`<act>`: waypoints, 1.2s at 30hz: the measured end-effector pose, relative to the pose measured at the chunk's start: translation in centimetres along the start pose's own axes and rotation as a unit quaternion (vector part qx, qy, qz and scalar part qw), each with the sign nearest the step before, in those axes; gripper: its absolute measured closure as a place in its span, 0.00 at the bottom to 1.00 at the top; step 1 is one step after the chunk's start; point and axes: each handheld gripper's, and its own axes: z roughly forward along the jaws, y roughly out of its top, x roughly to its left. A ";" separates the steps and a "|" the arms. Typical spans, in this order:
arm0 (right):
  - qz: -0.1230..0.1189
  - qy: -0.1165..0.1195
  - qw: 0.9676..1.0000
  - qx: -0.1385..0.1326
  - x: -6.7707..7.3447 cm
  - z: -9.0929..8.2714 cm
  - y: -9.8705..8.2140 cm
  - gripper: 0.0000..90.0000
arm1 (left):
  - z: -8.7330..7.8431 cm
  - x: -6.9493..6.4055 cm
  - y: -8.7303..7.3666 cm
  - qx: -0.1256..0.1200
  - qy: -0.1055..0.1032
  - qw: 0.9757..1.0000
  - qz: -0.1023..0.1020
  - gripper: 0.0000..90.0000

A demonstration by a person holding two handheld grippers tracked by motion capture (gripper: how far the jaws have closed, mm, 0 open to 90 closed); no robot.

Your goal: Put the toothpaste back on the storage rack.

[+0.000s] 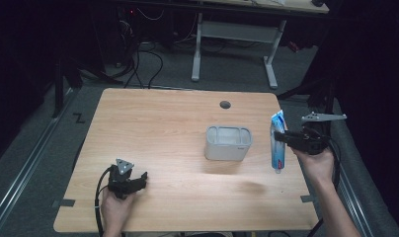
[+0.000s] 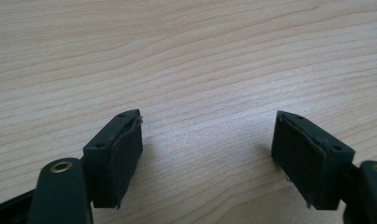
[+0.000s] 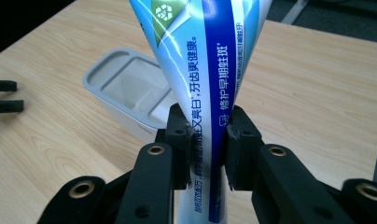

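Toothpaste tube point(image 3: 210, 79) upright, pinched in your right gripper point(image 3: 209, 144) beside the holder point(image 1: 228, 143); left gripper point(image 2: 207, 156) spread apart, resting on the table point(image 1: 178, 118).

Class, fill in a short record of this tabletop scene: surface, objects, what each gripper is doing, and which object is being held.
Surface: wooden table
Container: grey holder with compartments, standing near the table's middle
Held object: blue and white toothpaste tube, upright, off to the holder's right
Right gripper: jaws shut on the tube
Left gripper: jaws open, nothing between them, low over the table near the front left
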 end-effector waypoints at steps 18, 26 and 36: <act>-0.030 0.052 0.997 -0.040 2.5 0.0 3.0 0.82 | 0.0 0.0 0.0 -0.001 0.001 1.000 -0.001 0.28; -0.043 0.063 0.996 -0.045 3.5 0.2 4.3 0.82 | 0.0 0.0 0.0 -0.001 0.002 1.000 -0.002 0.29; -0.047 0.066 0.995 -0.063 4.1 1.0 6.1 0.83 | 0.0 0.0 0.0 -0.001 0.001 1.000 -0.002 0.28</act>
